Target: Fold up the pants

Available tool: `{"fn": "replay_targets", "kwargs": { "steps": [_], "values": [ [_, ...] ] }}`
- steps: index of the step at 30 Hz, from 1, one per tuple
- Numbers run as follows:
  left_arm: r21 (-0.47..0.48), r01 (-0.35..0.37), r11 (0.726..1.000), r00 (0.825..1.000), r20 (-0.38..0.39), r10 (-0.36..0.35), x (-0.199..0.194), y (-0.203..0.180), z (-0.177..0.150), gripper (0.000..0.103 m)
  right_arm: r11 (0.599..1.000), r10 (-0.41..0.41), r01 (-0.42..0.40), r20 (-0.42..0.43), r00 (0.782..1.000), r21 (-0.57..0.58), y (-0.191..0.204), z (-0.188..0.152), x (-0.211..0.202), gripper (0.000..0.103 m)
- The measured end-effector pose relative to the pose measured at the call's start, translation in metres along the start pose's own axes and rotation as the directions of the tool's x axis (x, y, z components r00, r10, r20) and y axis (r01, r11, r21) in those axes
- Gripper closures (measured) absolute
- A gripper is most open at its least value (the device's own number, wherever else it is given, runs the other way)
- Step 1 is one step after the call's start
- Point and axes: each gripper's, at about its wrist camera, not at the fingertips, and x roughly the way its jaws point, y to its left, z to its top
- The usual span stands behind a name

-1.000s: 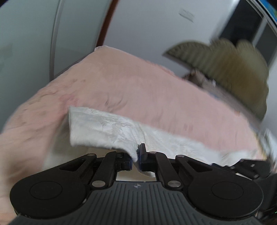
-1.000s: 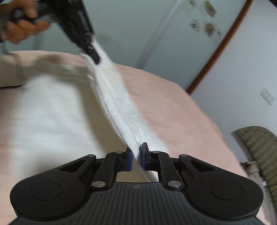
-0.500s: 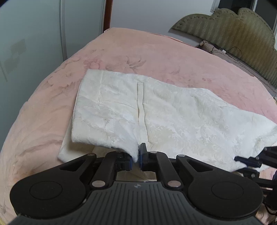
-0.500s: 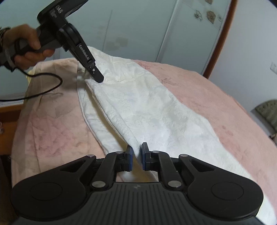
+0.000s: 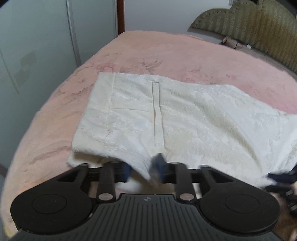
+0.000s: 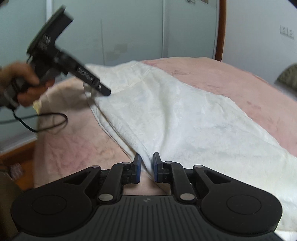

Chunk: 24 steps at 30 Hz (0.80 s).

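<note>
The cream brocade pants [image 5: 185, 118] lie folded on the pink bed cover [image 5: 167, 53], waistband to the left and a pocket slit on top. My left gripper [image 5: 142, 168] is blurred low at the near edge. Its jaws are opening, and the cloth's near corner sits loose between the parted pads. In the right wrist view the pants [image 6: 185, 115] run away to the upper left. My right gripper [image 6: 146, 166] has the near fold between its blue pads; the jaws are starting to open but still touch the cloth. A hand [image 6: 24, 87] holds the left gripper [image 6: 104, 90] at the far corner.
An olive padded headboard [image 5: 250, 24] stands behind the bed at the right. Pale wardrobe doors [image 5: 37, 46] and a brown door frame [image 5: 120, 16] close the left side. A black cable [image 6: 46, 120] trails over the bed's corner above the wooden floor [image 6: 16, 152].
Both grippers have come down and laid the lifted cloth flat on the bed. The left jaws have spread apart from shut. The right jaws have widened slightly.
</note>
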Motion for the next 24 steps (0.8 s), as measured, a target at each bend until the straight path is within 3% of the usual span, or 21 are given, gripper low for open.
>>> {"fn": "replay_targets", "kwargs": {
  "steps": [1,2,4,6,8,11,12,14,15,16,18,20,21,24],
  "values": [
    [0.001,-0.021,1.000,1.000,-0.004,0.021,-0.005,0.000,0.000,0.046,1.000,0.007,-0.008,0.028,1.000,0.024,-0.006,0.001,-0.013,0.087],
    [-0.003,-0.044,0.999,0.999,0.000,0.044,-0.011,0.000,-0.001,0.046,0.998,-0.001,-0.003,0.062,0.998,0.058,-0.014,0.000,-0.027,0.087],
    [-0.017,-0.076,0.997,0.997,0.015,0.077,-0.022,-0.001,0.000,0.046,0.987,-0.061,0.046,0.095,0.994,0.153,-0.035,-0.007,-0.047,0.071],
    [-0.022,-0.083,0.996,0.996,0.037,0.084,-0.030,-0.011,0.003,0.046,0.962,-0.146,0.135,0.030,0.989,0.236,-0.058,-0.021,-0.050,0.059],
    [0.009,-0.063,0.998,0.996,0.069,0.062,-0.035,-0.029,0.008,0.046,0.946,-0.155,0.173,-0.085,0.984,0.274,-0.072,-0.038,-0.045,0.061],
    [0.150,-0.014,0.989,0.991,0.131,-0.005,-0.040,-0.072,0.011,0.043,0.918,-0.135,0.118,0.018,0.991,0.379,-0.082,-0.055,-0.085,0.061],
    [0.210,0.011,0.978,0.989,0.145,-0.042,-0.039,-0.090,0.011,0.040,0.894,-0.176,0.139,0.049,0.983,0.426,-0.090,-0.062,-0.104,0.060],
    [0.307,0.069,0.949,0.982,0.145,-0.119,-0.035,-0.122,0.009,0.035,0.812,-0.306,0.217,0.078,0.949,0.542,-0.116,-0.078,-0.140,0.047],
    [0.355,0.108,0.929,0.977,0.136,-0.166,-0.031,-0.142,0.008,0.035,0.744,-0.374,0.251,0.075,0.924,0.619,-0.136,-0.089,-0.161,0.034],
    [0.392,0.148,0.908,0.969,0.125,-0.212,-0.029,-0.160,0.006,0.035,0.674,-0.431,0.274,0.063,0.900,0.686,-0.152,-0.100,-0.177,0.030],
    [0.456,0.243,0.856,0.945,0.088,-0.315,-0.023,-0.196,0.001,0.034,0.521,-0.508,0.256,0.055,0.860,0.814,-0.196,-0.126,-0.213,0.029],
    [0.504,0.317,0.803,0.919,0.045,-0.391,-0.015,-0.227,-0.005,0.033,0.405,-0.512,0.189,0.050,0.857,0.895,-0.231,-0.148,-0.230,0.029],
    [0.528,0.335,0.780,0.911,0.031,-0.412,-0.012,-0.242,-0.009,0.033,0.347,-0.494,0.146,0.048,0.868,0.926,-0.249,-0.156,-0.233,0.028],
    [0.598,0.351,0.721,0.896,0.009,-0.444,-0.001,-0.276,-0.023,0.033,0.225,-0.432,0.044,0.059,0.900,0.973,-0.293,-0.174,-0.230,0.027]
  ]
}}
